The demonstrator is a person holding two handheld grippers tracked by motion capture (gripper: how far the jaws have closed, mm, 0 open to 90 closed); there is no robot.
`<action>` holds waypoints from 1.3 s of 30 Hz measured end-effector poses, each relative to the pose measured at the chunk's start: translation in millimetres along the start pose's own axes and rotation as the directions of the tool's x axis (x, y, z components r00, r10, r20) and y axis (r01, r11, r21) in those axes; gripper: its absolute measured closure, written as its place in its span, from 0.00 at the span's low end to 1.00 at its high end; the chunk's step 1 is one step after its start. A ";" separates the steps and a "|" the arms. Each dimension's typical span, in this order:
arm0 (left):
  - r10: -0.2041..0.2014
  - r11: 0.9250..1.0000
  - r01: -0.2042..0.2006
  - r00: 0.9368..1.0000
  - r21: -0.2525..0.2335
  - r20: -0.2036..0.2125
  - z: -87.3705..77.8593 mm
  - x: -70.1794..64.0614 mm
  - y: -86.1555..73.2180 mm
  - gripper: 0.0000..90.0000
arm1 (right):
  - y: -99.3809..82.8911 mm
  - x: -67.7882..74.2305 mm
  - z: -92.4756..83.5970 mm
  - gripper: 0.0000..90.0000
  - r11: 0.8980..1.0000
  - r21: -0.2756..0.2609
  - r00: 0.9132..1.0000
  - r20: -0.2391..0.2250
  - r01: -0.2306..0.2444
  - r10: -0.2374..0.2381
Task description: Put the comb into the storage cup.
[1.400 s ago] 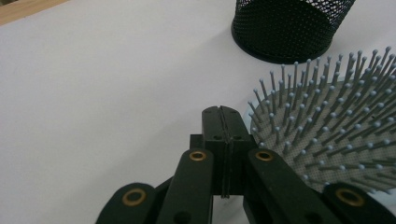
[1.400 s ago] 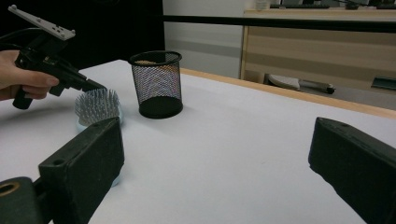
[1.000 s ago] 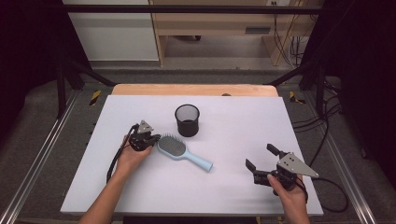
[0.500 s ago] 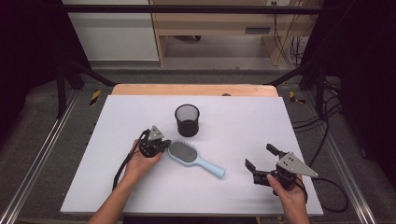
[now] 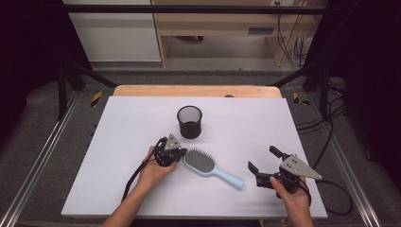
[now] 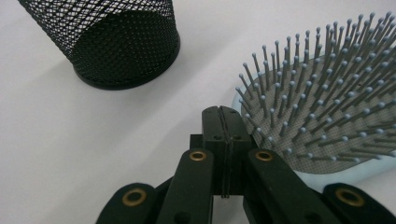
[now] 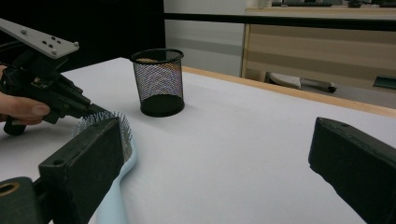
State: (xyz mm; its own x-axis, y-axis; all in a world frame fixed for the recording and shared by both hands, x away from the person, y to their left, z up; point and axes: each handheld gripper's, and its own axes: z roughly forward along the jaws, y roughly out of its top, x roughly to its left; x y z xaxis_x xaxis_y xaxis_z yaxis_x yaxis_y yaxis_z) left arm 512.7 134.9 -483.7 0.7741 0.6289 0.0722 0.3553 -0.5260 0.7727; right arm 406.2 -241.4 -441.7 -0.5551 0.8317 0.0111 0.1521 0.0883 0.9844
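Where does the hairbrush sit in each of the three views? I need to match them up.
High view: hairbrush lies centre, head beside the left claw, handle pointing lower right.
Left gripper view: bristled head at right, against the shut claw.
Right gripper view: lower left, behind the near jaw.
Shared landmark: the black mesh cup, just beyond the brush head.

A white table (image 5: 142, 118) stands on dark floor (image 5: 42, 123) — a light wooden cabinet (image 5: 213, 26) sits far behind, black frame bars (image 5: 71, 71) at both sides.

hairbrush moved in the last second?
Yes. The hairbrush has slid rightward across the table, judged against the fixed mesh cup, pushed by the shut left gripper.
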 end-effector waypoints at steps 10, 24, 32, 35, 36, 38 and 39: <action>-0.037 0.995 0.031 0.997 -0.094 -0.070 -27.3 6.2 -3.6 1.00 | 1.6 3.9 3.0 0.04 0.998 0.062 0.999 0.031 0.007 -0.008; -0.184 0.940 0.108 0.959 -0.323 -0.216 -121.5 -1.2 -36.5 0.09 | 40.4 25.0 34.9 0.05 0.937 0.334 0.995 -0.061 0.096 -0.081; -0.279 0.900 0.192 0.943 -0.391 -0.178 -132.9 7.4 -61.0 0.03 | 52.5 37.4 55.8 0.06 0.875 0.450 0.982 -0.141 0.179 -0.128; -0.334 0.877 0.247 0.930 -0.413 -0.153 -131.9 11.2 -63.2 0.03 | 51.3 43.4 62.9 0.07 0.849 0.485 0.974 -0.174 0.211 -0.142; -0.333 0.876 0.243 0.930 -0.417 -0.158 -132.5 11.6 -63.4 0.03 | 50.0 45.1 65.6 0.07 0.840 0.496 0.972 -0.184 0.221 -0.147; -0.327 0.876 0.232 0.930 -0.424 -0.168 -134.7 12.3 -64.2 0.03 | 47.0 48.3 70.4 0.08 0.822 0.517 0.967 -0.204 0.237 -0.151; -0.329 0.873 0.231 0.929 -0.428 -0.169 -135.6 12.8 -64.7 0.03 | 45.6 49.6 72.5 0.08 0.811 0.530 0.965 -0.213 0.248 -0.156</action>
State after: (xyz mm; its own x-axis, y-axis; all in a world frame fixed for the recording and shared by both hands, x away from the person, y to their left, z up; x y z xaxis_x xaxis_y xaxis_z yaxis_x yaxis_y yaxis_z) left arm 428.6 254.6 -447.3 0.5134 0.8544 -0.0803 0.2649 -0.0688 0.9618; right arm 444.9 -156.3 -409.0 -0.7333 0.6717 -0.1053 0.4188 0.5682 0.7084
